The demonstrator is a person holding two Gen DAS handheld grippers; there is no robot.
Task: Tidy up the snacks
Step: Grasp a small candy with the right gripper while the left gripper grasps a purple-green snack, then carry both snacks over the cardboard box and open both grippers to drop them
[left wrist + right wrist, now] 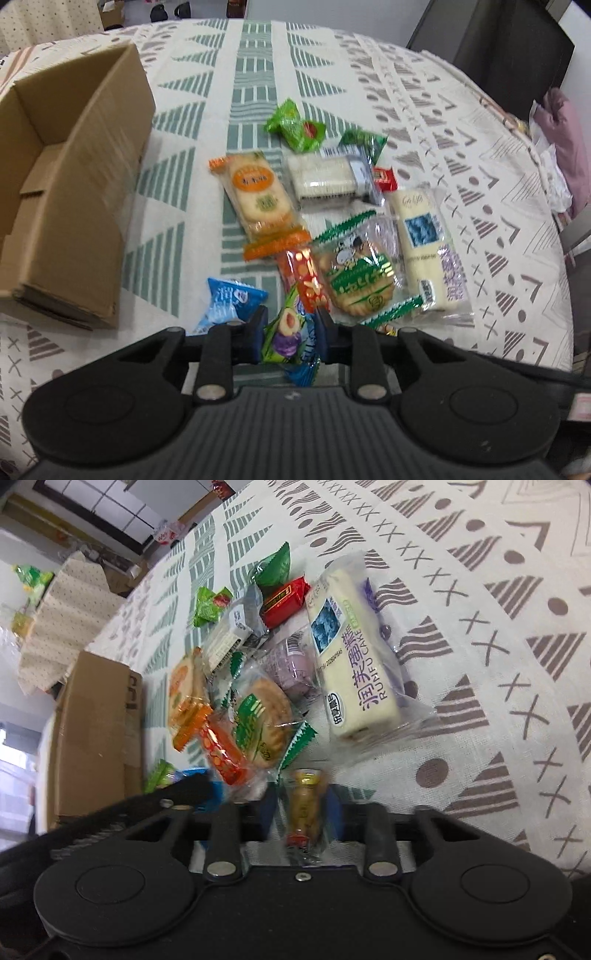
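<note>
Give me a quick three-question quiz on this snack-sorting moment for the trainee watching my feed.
1. True or false: the cardboard box already holds several snacks.
2. What lies between the fingers of the left gripper? A) fruit-print packet B) red candy C) blue packet
3. Fill in: the snack between the right gripper fingers is a small ____-coloured wrapped piece.

Key: 1 false, the visible interior is bare. 2 A. 3 gold.
</note>
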